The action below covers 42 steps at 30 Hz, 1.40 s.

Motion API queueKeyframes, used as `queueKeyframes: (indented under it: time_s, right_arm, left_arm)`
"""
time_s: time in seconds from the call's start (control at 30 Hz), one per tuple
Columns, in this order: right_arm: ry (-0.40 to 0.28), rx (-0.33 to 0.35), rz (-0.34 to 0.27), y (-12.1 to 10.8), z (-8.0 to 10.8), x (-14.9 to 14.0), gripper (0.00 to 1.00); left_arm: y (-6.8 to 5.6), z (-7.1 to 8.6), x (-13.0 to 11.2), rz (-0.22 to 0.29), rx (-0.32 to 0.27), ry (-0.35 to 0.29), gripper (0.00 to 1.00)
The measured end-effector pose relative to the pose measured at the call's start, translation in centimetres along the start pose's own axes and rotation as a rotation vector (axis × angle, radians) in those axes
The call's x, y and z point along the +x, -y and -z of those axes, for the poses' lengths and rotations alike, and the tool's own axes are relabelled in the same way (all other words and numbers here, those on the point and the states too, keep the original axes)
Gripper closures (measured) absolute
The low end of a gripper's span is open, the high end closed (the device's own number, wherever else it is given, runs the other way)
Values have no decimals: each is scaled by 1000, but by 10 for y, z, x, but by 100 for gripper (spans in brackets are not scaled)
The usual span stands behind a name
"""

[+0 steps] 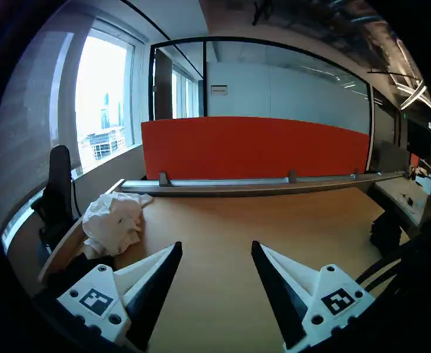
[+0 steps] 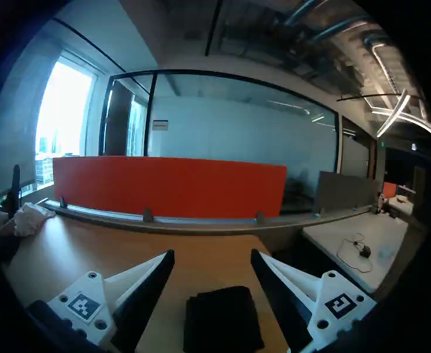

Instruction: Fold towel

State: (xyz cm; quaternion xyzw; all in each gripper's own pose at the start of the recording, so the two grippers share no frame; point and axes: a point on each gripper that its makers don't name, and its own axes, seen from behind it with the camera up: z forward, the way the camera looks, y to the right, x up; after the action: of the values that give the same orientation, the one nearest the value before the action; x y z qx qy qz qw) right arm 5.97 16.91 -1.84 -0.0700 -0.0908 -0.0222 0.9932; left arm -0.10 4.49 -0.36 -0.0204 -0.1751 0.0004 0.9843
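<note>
Where the light wooden desk (image 1: 245, 223) meets its far left corner, I see the crumpled white towel (image 1: 112, 223) lying in a loose heap, just short of the grey rail along the desk's far edge. The left tongs (image 1: 216, 253) stand wide and hold nothing, pointing across bare wood to the right of the towel and well apart from it. From the right gripper view the same white towel (image 2: 30, 217) is small and far off at the far left corner. The right tongs (image 2: 212, 259) are also wide and empty. Below and between their two fingers a flat, folded black cloth (image 2: 222, 317) lies on the desk near its right edge; I cannot tell whether either finger touches it. Behind the rail a long orange divider panel (image 1: 251, 147) runs along the far edge, upright. A black office chair (image 1: 56, 188) stands off the desk's left edge by the bright window (image 1: 100, 112). Past the right edge is a neighbouring white desk (image 2: 386, 235) with a thin dark cable (image 2: 357, 244) on it, and a glass partition wall (image 2: 239, 147) closes the room behind.
</note>
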Motion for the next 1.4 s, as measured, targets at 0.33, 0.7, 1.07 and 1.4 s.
queueKeyframes:
  time_s: [0.33, 0.7, 1.07, 1.4]
  right_arm:
    - [-52, 45, 5, 42, 1, 29, 0]
    - [-92, 91, -2, 101, 3, 58, 0]
    - [-98, 118, -26, 152, 6, 68, 0]
    - [-100, 137, -29, 171, 5, 74, 0]
  left_arm:
    - [-2, 1, 28, 9, -13, -71, 13]
    - [-4, 2, 49, 25, -29, -119, 13]
    - [-8, 0, 57, 25, -56, -146, 13]
    - [-4, 4, 62, 18, -41, -178, 13]
